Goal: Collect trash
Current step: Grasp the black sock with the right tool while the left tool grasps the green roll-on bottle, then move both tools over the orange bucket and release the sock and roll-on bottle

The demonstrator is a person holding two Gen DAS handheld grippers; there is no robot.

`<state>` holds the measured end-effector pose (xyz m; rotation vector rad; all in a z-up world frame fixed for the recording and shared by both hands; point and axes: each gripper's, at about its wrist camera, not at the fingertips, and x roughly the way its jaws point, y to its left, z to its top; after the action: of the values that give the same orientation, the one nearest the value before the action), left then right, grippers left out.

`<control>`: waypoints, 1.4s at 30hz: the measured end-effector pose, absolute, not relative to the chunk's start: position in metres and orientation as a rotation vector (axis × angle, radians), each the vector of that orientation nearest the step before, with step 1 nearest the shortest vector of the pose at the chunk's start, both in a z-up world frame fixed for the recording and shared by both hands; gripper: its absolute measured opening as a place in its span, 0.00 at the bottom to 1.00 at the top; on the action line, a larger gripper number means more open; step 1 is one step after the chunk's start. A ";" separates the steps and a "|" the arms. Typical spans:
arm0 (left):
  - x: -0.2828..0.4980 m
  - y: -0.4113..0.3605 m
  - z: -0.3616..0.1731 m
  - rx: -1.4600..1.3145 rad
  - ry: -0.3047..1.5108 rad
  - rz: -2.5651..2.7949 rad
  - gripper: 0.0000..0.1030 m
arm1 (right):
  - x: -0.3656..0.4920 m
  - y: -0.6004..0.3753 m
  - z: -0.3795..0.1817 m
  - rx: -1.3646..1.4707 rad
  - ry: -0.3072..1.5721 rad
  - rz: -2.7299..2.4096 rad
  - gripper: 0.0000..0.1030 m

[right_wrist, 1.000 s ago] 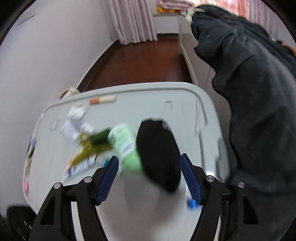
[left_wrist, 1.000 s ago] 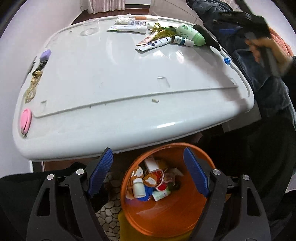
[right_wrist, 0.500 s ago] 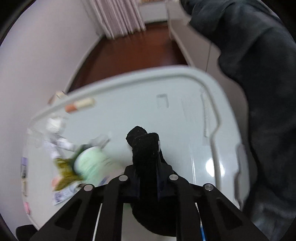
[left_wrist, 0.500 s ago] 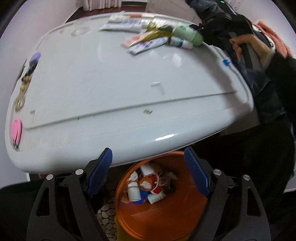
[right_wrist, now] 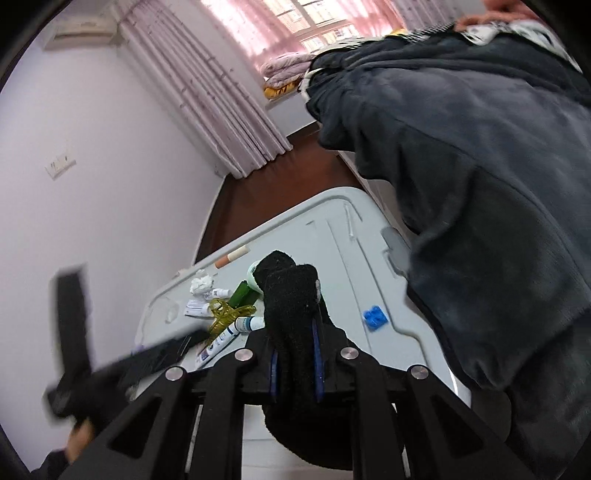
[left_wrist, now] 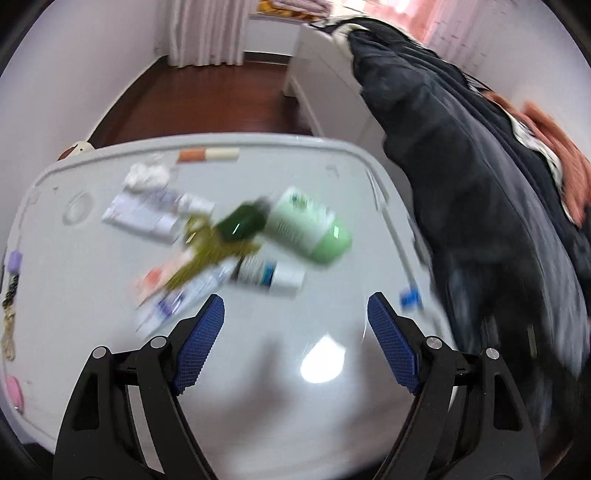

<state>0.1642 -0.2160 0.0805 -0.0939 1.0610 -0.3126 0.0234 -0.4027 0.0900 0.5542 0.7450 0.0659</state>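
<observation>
White walls (right_wrist: 92, 166), dark wooden floor (left_wrist: 207, 107), pale curtains (right_wrist: 207, 99) beside a bright window (right_wrist: 314, 22), and a white table (left_wrist: 92, 288)

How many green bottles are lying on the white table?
2. The pale green bottle lies near the table's middle; the dark green bottle touches it on the left. Blur may hide others in the pile.

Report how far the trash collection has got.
In hand: the right tongs are shut on a black sock, lifted above the table. The left tongs are open and empty, facing the pile. Left: the light green bottle, dark green bottle, tubes, yellow ribbon and blue clip. No bin is in view now, so finished work cannot be judged.
</observation>
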 end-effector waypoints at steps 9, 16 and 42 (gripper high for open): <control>0.253 -0.285 0.022 -0.214 1.163 -0.092 0.77 | 0.019 -0.431 0.079 0.582 0.763 0.089 0.17; 0.261 -0.280 -0.001 -0.136 1.082 -0.023 0.47 | 0.027 -0.423 0.078 0.526 0.787 0.127 0.17; -0.088 -0.053 0.102 0.235 0.926 -0.391 0.47 | -0.056 -0.241 0.115 0.252 0.901 0.461 0.21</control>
<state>-0.0883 -0.0531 0.1019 0.2348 0.9256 -0.3912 -0.0558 -0.2411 0.1154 0.2519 0.9007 0.4610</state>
